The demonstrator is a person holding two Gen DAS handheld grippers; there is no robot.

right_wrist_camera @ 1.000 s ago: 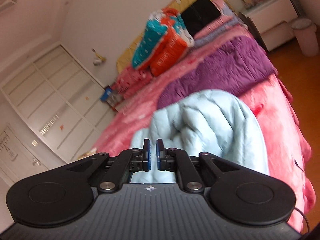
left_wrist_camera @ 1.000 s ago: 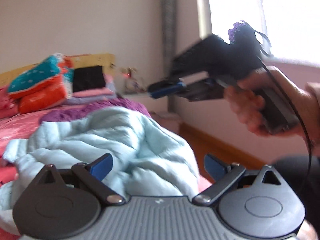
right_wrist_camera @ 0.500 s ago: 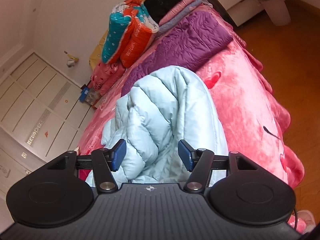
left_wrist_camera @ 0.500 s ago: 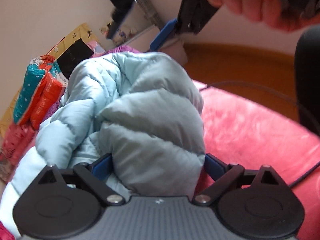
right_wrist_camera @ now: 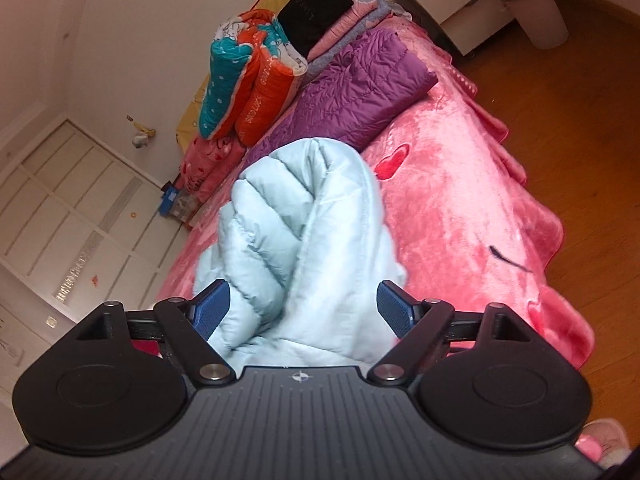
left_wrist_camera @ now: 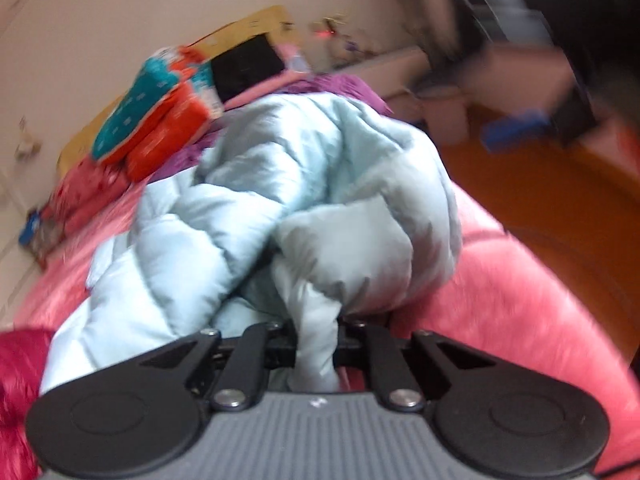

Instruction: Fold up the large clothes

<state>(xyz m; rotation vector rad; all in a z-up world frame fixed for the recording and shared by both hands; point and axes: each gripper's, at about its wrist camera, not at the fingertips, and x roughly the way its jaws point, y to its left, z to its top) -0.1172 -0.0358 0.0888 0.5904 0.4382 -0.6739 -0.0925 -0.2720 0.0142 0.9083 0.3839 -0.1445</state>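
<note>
**Pale-blue quilted jacket bunched on pink bed; left gripper pinching it, right gripper wide**

Pale-blue puffy fabric: the jacket [right_wrist_camera: 304, 240] lies heaped near the foot of the bed, on the pink plush blanket [right_wrist_camera: 460, 216].

Surroundings, left to right in the right wrist view: white panelled wardrobe doors [right_wrist_camera: 72, 216] along the far left; a small blue box [right_wrist_camera: 170, 202] by the bed's far side; a rolled teal-and-orange quilt [right_wrist_camera: 248, 80] at the headboard end; a black folded item [right_wrist_camera: 316, 4] behind it; a purple quilted cover [right_wrist_camera: 352, 88] spread directly beyond the jacket, touching or just beside its far end. A white bedside cabinet [right_wrist_camera: 464, 4] and a pale bin [right_wrist_camera: 536, 12] stand on the wooden floor [right_wrist_camera: 580, 128].

Open room: bare blanket to the right of the jacket up to the bed edge, which drops to floor. The purple cover crowds the far side.

Left gripper [left_wrist_camera: 318, 340]: jaws closed tight on a narrow fold of the jacket [left_wrist_camera: 280, 208]. View blurred.

Right gripper [right_wrist_camera: 304, 314]: jaws opening, spread wide. Jacket bulk sits between the pads [right_wrist_camera: 394, 312], not pressed.
</note>
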